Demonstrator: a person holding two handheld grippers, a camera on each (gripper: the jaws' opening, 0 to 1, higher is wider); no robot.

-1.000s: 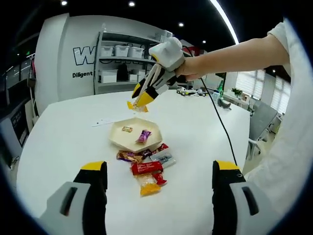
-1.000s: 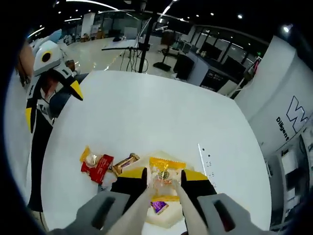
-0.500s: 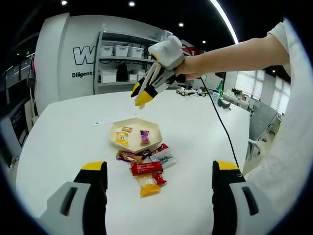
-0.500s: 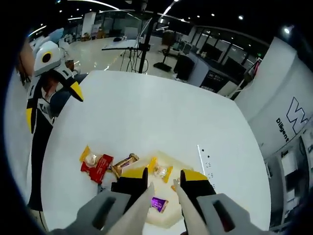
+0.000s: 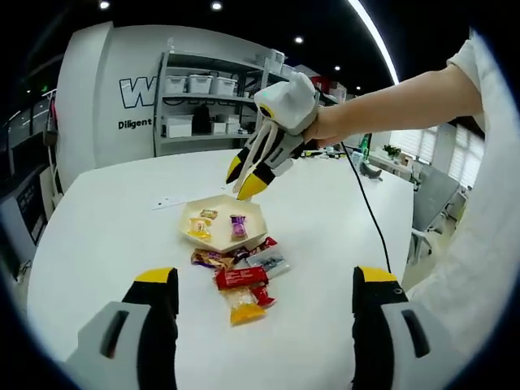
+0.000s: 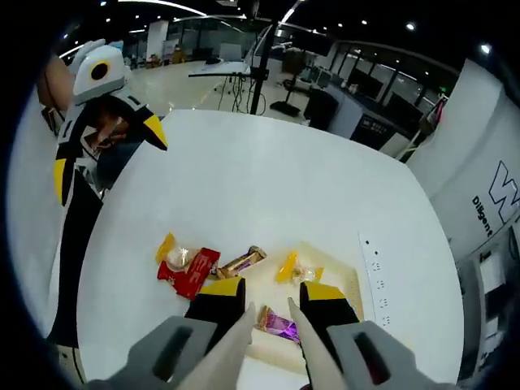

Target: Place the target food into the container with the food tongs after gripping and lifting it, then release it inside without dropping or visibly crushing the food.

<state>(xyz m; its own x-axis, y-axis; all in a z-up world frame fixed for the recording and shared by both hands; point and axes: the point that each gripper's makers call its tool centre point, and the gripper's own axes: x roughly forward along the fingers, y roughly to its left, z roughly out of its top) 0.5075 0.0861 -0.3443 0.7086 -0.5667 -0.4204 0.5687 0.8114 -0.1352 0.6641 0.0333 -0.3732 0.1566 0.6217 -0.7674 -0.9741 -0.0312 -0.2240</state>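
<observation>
A cream hexagonal tray (image 5: 216, 244) sits on the white table and holds a yellow-wrapped snack (image 5: 199, 230), a purple candy (image 5: 237, 225) and a small wrapped sweet (image 5: 209, 214). My right gripper (image 5: 245, 180), held in a hand, hovers above the tray's far right side. In the right gripper view, my right gripper (image 6: 271, 292) is open, with its metal tong arms spread and nothing between them. The yellow snack (image 6: 294, 266) and the purple candy (image 6: 280, 324) lie in the tray (image 6: 339, 266) below. My left gripper (image 5: 266, 278) is open near the table's front.
A loose pile of wrapped snacks (image 5: 241, 279) lies just in front of the tray: a red packet (image 6: 189, 272), a yellow one (image 6: 167, 250) and a gold bar (image 6: 244, 260). A black cable (image 5: 367, 213) runs across the table. Shelves (image 5: 203, 106) stand behind.
The yellow snack left the tongs and now lies in the tray. The right gripper opened, then drifted right and a bit lower over the tray. My left gripper stayed put.
</observation>
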